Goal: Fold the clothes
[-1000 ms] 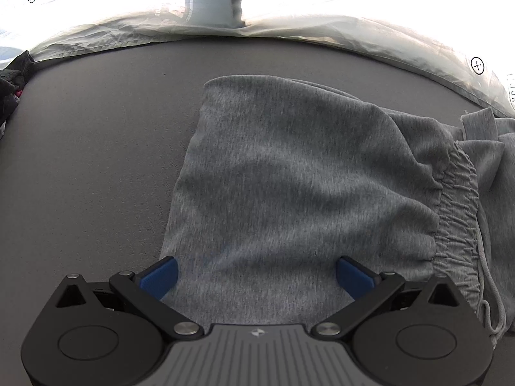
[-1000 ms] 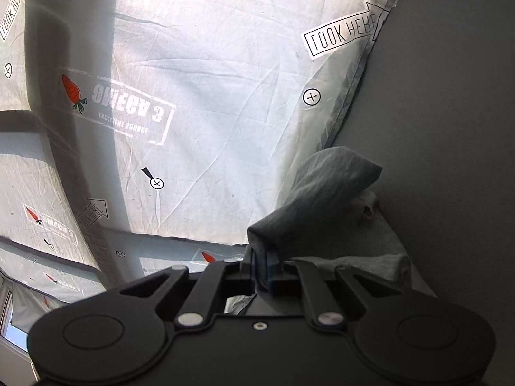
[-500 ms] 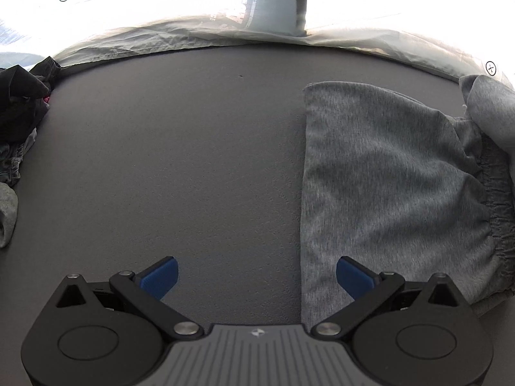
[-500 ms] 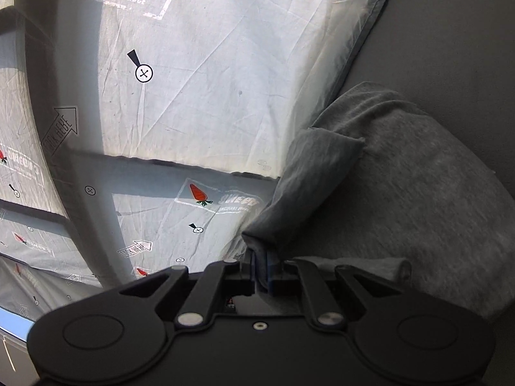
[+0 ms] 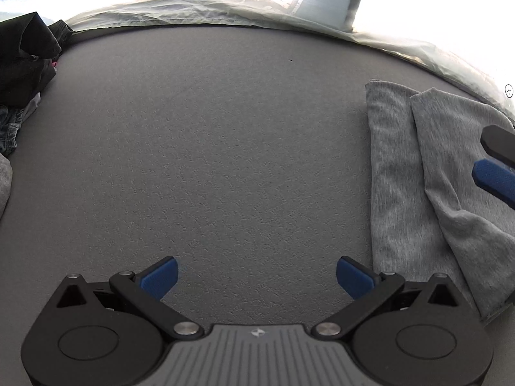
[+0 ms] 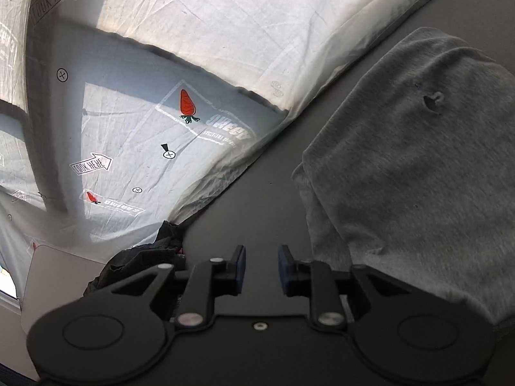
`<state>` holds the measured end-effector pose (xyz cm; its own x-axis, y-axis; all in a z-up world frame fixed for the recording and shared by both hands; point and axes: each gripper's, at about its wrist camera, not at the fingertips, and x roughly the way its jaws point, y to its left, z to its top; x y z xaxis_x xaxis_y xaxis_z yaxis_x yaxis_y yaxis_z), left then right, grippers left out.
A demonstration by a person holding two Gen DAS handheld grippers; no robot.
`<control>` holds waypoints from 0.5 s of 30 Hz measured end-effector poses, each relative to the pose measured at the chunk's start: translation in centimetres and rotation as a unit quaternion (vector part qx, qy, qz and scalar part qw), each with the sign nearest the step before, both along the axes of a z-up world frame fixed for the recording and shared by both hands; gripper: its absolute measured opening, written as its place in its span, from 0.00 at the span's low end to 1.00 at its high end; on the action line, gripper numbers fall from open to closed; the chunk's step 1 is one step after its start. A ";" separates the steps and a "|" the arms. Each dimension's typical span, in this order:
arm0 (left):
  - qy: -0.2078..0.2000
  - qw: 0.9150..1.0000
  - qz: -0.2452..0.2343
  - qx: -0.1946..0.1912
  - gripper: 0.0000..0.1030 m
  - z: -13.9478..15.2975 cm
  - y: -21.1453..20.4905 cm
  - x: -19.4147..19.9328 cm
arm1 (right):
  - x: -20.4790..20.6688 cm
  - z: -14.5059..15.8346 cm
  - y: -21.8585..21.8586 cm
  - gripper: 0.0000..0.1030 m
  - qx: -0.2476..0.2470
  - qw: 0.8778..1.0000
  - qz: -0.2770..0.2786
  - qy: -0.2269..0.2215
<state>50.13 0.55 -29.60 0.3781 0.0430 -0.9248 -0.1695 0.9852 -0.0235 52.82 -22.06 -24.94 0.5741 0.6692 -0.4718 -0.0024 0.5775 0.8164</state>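
Note:
The grey sweat shorts (image 5: pixel 428 177) lie folded on the dark grey table (image 5: pixel 225 160), at the right in the left wrist view; the top layer overlaps the lower one. My left gripper (image 5: pixel 256 278) is open and empty above bare table, left of the shorts. In the right wrist view the shorts (image 6: pixel 412 173) fill the right side. My right gripper (image 6: pixel 262 268) is open and empty, its jaws a little apart, just left of the fold's edge. One right fingertip (image 5: pixel 492 177) shows over the shorts in the left wrist view.
A pile of dark clothes (image 5: pixel 22 61) sits at the table's far left corner, also in the right wrist view (image 6: pixel 151 257). A white printed sheet (image 6: pixel 193 64) hangs behind the table's far edge. A pale board (image 6: pixel 61 283) stands lower left.
My right gripper has let go of the shorts' corner and opened; that flap now lies folded over. My left gripper has moved left, off the shorts, over bare table.

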 end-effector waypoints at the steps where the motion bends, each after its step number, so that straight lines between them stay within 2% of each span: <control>1: -0.002 1.000 0.000 -0.004 1.00 0.1 0.1 -0.1 | -0.1 0.5 -0.3 0.23 -0.007 1.000 -0.005 -0.008; 4: -0.014 1.000 -0.008 -0.021 1.00 0.8 -0.2 -0.7 | -1.0 1.8 -2.3 0.23 -0.064 0.997 -0.024 -0.034; 6: -0.027 0.999 -0.019 -0.036 0.99 1.6 -1.0 -1.0 | -1.8 2.6 -4.2 0.23 -0.130 0.989 -0.044 -0.049; 9: -0.051 0.996 -0.040 -0.067 0.95 3.0 -2.7 -1.1 | -3.3 2.6 -7.3 0.25 -0.182 0.979 -0.081 -0.053; 12: -0.065 0.989 -0.058 -0.119 0.87 4.0 -4.7 -0.5 | -4.5 2.5 -9.6 0.30 -0.222 0.968 -0.107 -0.053; 14: -0.065 0.984 -0.074 -0.145 0.69 4.3 -6.3 0.1 | -5.3 2.4 -10.9 0.32 -0.243 0.962 -0.116 -0.050; 15: -0.061 0.983 -0.086 -0.152 0.64 4.2 -7.3 0.4 | -5.7 2.3 -11.6 0.33 -0.245 0.961 -0.122 -0.046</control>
